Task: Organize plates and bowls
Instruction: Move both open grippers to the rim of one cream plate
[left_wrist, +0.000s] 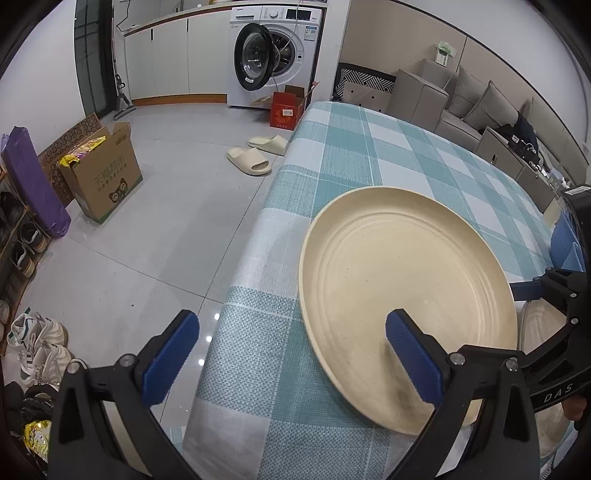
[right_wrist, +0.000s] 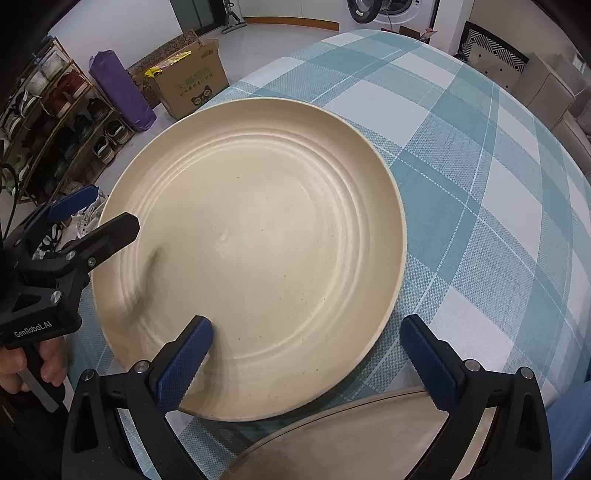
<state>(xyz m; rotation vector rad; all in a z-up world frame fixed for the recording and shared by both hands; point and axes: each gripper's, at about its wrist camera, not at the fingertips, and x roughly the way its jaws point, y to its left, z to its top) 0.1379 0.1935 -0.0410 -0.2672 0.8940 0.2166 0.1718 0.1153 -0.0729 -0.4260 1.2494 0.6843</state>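
Observation:
A large cream plate (left_wrist: 406, 280) (right_wrist: 258, 240) lies on the teal checked tablecloth (left_wrist: 332, 166) (right_wrist: 480, 184), close to the table's left edge. My left gripper (left_wrist: 291, 354) (right_wrist: 110, 208) is open and straddles the plate's left rim, one finger above the plate and the other out past the table edge. My right gripper (right_wrist: 308, 362) (left_wrist: 565, 288) is open too, astride the near rim, its left pad above the plate and its right pad over the cloth. A second cream plate (right_wrist: 351, 435) (left_wrist: 543, 321) sits just below the right gripper, partly hidden.
The table edge (left_wrist: 236, 295) drops to a grey tiled floor with a cardboard box (left_wrist: 103, 177), slippers (left_wrist: 251, 160) and shoes (left_wrist: 37, 343). A shoe rack (right_wrist: 55, 122) stands at the left. A blue object (right_wrist: 572, 424) lies at the near right. A sofa (left_wrist: 461, 96) is beyond the table.

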